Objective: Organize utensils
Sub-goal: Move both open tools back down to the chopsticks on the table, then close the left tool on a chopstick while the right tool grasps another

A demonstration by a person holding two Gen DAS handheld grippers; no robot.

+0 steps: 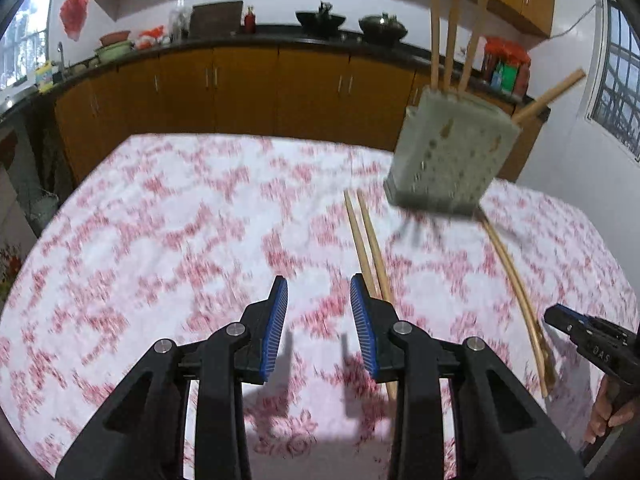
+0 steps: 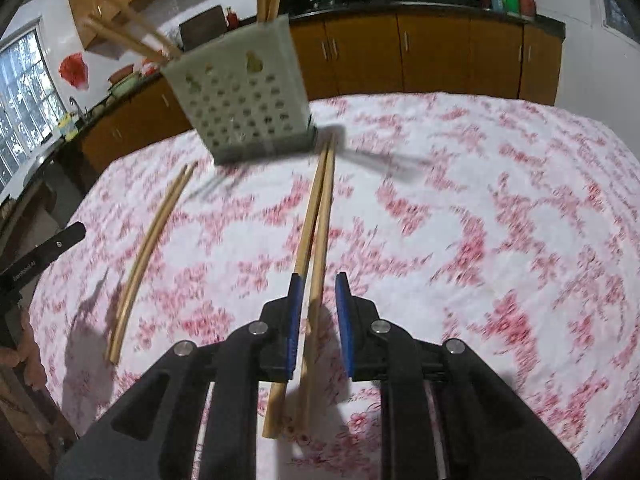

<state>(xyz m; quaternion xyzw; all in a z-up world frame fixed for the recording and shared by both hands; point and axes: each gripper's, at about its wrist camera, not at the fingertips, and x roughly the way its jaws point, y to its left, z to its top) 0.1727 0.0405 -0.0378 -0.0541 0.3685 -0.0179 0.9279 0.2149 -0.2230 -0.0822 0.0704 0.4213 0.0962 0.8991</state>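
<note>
- Left gripper (image 1: pixel 319 292) is hovering low over the floral tablecloth (image 1: pixel 192 240), jaws standing partly apart with nothing between the blue pads – only cloth is showing in the gap.
- One pair of chopsticks (image 1: pixel 370 246) is lying on the cloth just to the right of the left gripper's right finger, passing under that finger's edge.
- Right gripper (image 2: pixel 316 292) is sitting over the other pair of chopsticks (image 2: pixel 318 216); the jaws are standing a narrow way apart. Both sticks are running into the gap, the left one close along the left pad, but I cannot tell whether either pad is pressing – nothing looks lifted.
- Perforated grey-green utensil holder (image 2: pixel 240 108) is standing near the far edge of the table, several chopsticks already leaning out of its top. The far tips of the right-hand pair are reaching right up to its base.
- Open room: the left half of the table in the left wrist view and the right half in the right wrist view are lying bare – wide cloth out to the rounded table edges.
- Brown cabinets (image 1: pixel 240 88) and a dark counter are running behind the far table edge.
</note>
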